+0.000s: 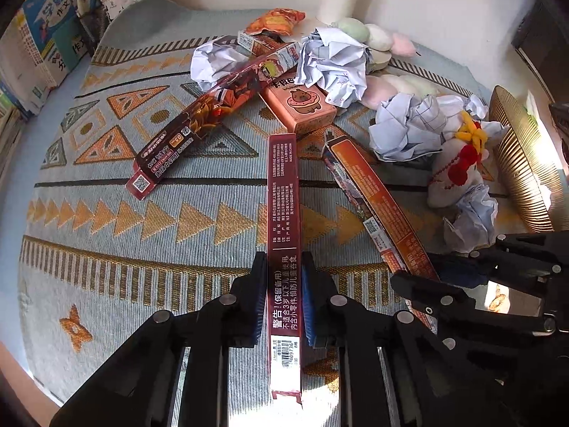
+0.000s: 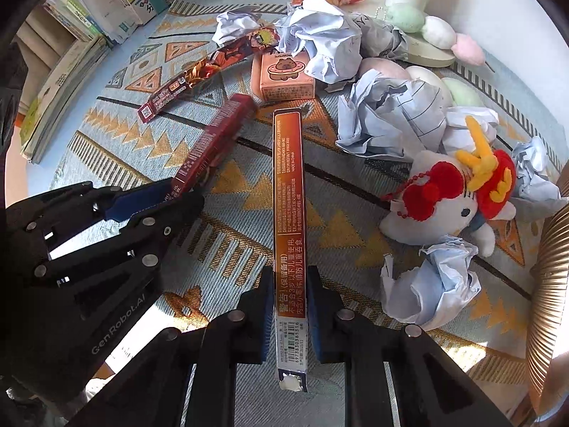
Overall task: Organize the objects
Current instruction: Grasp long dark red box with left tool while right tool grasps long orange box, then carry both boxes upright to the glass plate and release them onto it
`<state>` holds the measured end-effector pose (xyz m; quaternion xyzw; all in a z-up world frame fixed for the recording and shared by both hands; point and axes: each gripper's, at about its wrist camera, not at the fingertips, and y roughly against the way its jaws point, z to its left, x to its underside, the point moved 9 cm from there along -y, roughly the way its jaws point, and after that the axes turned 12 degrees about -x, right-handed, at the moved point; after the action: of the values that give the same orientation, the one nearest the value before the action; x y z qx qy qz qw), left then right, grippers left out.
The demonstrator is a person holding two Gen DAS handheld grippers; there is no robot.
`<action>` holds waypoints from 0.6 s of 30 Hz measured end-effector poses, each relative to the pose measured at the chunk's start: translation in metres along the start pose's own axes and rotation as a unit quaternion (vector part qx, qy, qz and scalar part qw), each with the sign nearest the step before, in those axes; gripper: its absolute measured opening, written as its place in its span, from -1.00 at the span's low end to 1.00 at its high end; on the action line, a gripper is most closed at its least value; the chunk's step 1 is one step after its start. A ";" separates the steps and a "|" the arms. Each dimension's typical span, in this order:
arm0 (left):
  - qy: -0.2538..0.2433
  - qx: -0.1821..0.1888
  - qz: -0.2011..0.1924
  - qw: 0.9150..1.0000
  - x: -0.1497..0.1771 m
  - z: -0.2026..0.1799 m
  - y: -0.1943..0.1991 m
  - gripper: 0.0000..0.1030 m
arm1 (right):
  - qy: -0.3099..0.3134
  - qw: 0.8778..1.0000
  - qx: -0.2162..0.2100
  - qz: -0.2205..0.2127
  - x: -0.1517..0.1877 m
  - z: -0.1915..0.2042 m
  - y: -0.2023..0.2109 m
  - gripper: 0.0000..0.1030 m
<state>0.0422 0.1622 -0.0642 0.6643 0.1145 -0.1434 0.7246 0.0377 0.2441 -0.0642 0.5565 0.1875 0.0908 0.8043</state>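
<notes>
1. Nearest the left wrist lens, the left gripper [image 1: 283, 297] clamps a long dark red cardboard box [image 1: 283, 213] with white printed text between its blue-padded fingers [image 1: 261, 299] — both pads press the box's sides near the barcode end.
2. That dark red box points away from the lens over the pale blue woven cloth with orange triangles [image 1: 124, 235]; whether its far end touches the cloth cannot be told.
3. From the right wrist view, the right gripper [image 2: 290, 306] grips a long orange cardboard box [image 2: 288, 192] the same way, pads tight on both long sides near the barcode end.
4. Both held boxes lie near each other and roughly side by side, the orange one to the right of the dark red one; the left gripper shows at the left of the right wrist view [image 2: 117, 227].
5. Farther back, a third long box printed with cartoon figures [image 1: 213, 106] lies slanted on the cloth, its far end among the clutter.
6. Just beyond the dark red box's far end sits a small peach-pink box with a brown animal drawing [image 1: 302, 106].
7. Crumpled balls of pale lined paper [image 1: 330, 60] are heaped behind and to the right.
8. To the right lies a white plush cat with a red bow [image 2: 448, 203] — beside it stands a ribbed gold container [image 1: 522, 167].
9. Stacked books [image 1: 42, 42] stand along the far left edge.
</notes>
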 end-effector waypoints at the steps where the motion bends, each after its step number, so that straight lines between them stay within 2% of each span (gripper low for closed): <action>1: -0.005 0.003 -0.001 1.000 0.002 -0.004 0.002 -0.72 | 0.005 1.000 -0.002 -0.003 0.000 0.000 0.003 -0.68; 5: -0.020 0.004 -0.011 1.000 0.006 -0.017 0.013 -0.72 | 0.016 1.000 -0.009 -0.015 -0.001 0.002 0.014 -0.68; 10: -0.014 0.007 -0.028 0.999 0.000 -0.020 0.037 -0.72 | 0.004 0.999 -0.023 -0.033 0.001 -0.003 0.038 -0.68; 12: -0.014 0.007 -0.046 0.999 -0.019 -0.017 0.044 -0.72 | 0.004 0.998 -0.023 -0.054 -0.002 0.001 0.051 -0.68; 18: -0.028 0.017 -0.111 0.993 -0.070 -0.041 0.087 -0.72 | -0.007 0.991 0.004 -0.131 -0.022 -0.015 0.115 -0.68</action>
<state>0.0091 0.2136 0.0375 0.6557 0.1645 -0.2436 0.6955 0.0191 0.2909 0.0428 0.5307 0.2531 -0.0201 0.8087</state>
